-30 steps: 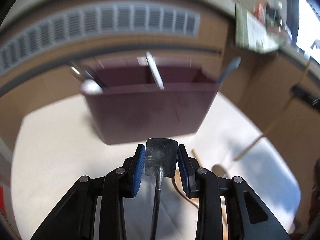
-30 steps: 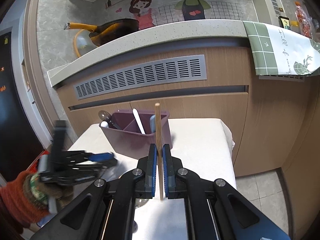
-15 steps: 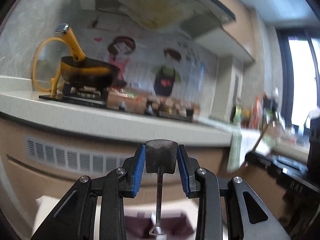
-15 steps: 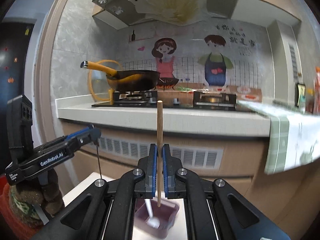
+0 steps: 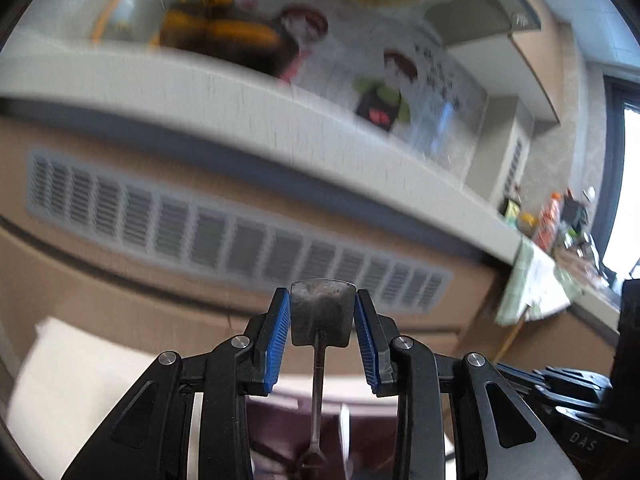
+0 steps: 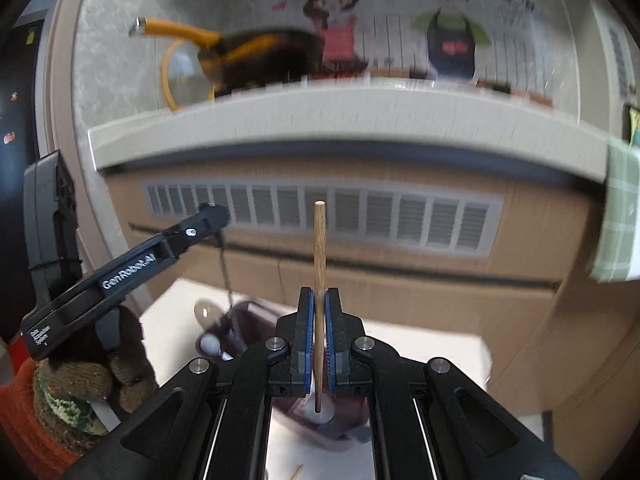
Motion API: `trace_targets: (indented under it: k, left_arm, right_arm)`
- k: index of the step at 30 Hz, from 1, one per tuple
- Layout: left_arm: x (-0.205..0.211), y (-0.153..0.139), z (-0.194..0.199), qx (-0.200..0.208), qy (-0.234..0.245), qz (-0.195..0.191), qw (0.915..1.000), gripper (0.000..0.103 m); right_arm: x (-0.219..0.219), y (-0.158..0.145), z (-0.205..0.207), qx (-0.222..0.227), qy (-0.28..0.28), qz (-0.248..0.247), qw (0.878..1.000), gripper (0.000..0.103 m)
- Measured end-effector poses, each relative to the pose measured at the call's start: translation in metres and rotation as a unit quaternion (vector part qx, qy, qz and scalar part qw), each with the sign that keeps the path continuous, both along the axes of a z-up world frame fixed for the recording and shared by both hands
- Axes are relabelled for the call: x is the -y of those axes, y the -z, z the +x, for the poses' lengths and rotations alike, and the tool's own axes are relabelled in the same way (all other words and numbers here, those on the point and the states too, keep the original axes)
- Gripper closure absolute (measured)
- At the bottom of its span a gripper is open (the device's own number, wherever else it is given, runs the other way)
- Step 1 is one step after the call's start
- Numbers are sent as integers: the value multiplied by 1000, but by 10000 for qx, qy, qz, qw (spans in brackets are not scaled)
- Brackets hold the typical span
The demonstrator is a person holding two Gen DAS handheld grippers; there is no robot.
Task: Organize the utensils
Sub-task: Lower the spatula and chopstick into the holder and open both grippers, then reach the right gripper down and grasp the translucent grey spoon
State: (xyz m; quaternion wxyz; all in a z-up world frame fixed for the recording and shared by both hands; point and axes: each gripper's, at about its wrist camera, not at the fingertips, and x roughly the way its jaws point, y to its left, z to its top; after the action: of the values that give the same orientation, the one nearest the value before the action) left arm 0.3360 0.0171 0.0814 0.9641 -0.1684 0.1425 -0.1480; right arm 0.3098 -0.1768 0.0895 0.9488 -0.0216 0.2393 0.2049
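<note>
My left gripper is shut on the flat head of a small metal shovel-shaped spoon. Its thin handle hangs down over the purple utensil holder. In the right wrist view the left gripper is up at the left in a gloved hand, and the spoon's handle dangles above the holder. My right gripper is shut on a wooden chopstick that stands upright, its lower end over the holder. A metal spoon and a white spoon stick out of the holder.
The holder stands on a white table in front of a wooden cabinet with a grey vent grille. Above are a pale counter and a dark pan with a yellow handle. A green checked towel hangs at the right.
Both grippers have risen from the table with their utensils, so the holder has dropped to the bottom of both views. The left gripper has rolled, which tilts its view of the counter.
</note>
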Motion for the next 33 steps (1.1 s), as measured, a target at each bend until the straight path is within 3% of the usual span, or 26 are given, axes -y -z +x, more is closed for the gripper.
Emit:
trace_targets:
  k: [4,8,10,13,18,23,27,33]
  left_arm:
    - [1,33,16,-689,236,-25,9973,68]
    - [-2,38,7,-795,120,-47,9968,59]
    - [-6,32,-9,-669,37,-24,9978,57]
    - [-13,24,-40,-550,-229,11,9982,57]
    - [-11,33,-82,-863,-371,346,9950,57]
    - [18,85,-113,-1759,175,796,9810,57]
    - [51,128,-137,-2296,697,1264,9625,57]
    - [86,143,-146,-2426,831,1847,9487,57]
  right_arm:
    - [-4,28,9,-447,-22,-64,9990,98]
    - [2,46,21,-1057,-193,253,9939,92]
    - [9,43,15,-955,-110,332,9948,89]
    - [21,30,-15,-410,-97,439,9981,89]
    - [46,27,-64,27,175,411,9990,84]
    - [60,72,-89,-475,320,188,9982,84]
    - [78,124,-104,-1167,516,248,9915,84]
    - [86,166,-115,-1728,708,219,9822,82]
